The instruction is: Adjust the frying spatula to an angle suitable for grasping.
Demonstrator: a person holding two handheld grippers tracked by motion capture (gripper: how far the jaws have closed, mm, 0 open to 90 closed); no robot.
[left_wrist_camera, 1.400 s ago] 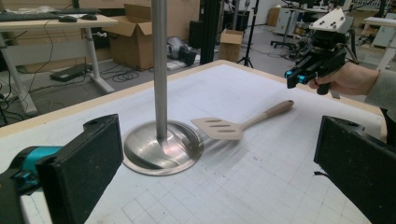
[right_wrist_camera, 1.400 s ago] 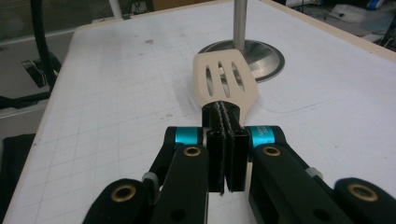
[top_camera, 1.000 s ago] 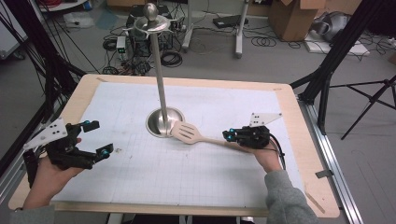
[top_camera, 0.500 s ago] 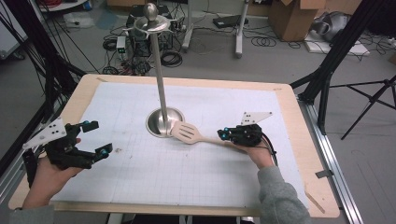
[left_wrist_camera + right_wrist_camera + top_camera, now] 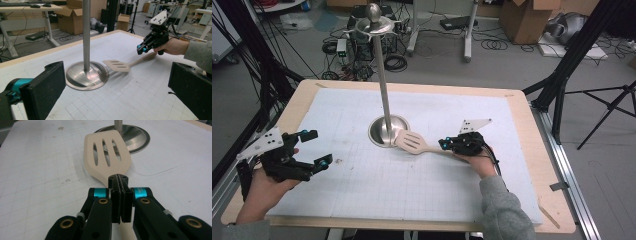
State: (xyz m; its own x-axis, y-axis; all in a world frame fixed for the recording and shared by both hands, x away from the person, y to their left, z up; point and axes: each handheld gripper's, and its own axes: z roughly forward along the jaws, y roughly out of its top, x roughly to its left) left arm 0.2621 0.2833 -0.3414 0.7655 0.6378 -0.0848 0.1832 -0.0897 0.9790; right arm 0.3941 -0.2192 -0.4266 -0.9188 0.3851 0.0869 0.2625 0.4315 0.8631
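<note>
A pale slotted spatula (image 5: 411, 142) lies on the white grid mat, its blade against the round base of a steel stand (image 5: 379, 131) with a tall pole. My right gripper (image 5: 443, 145) sits over the spatula's neck. In the right gripper view its jaws (image 5: 121, 180) are pressed together, and the spatula (image 5: 107, 155) runs out ahead while the handle passes beneath them. My left gripper (image 5: 317, 147) is held open at the table's left front with nothing between its fingers. From the left gripper (image 5: 117, 80), I see the spatula (image 5: 117, 65), the stand (image 5: 80, 77) and the right gripper (image 5: 140, 48).
The grid mat (image 5: 412, 195) covers most of a wooden table (image 5: 539, 150). The stand's pole (image 5: 384, 95) rises high at the middle and ends in a ball with hooks. Cables, boxes and black tripod legs are on the floor beyond the table.
My right gripper has slid left along the spatula's handle toward the blade, while the blade stayed beside the stand's base. The left gripper has hardly moved.
</note>
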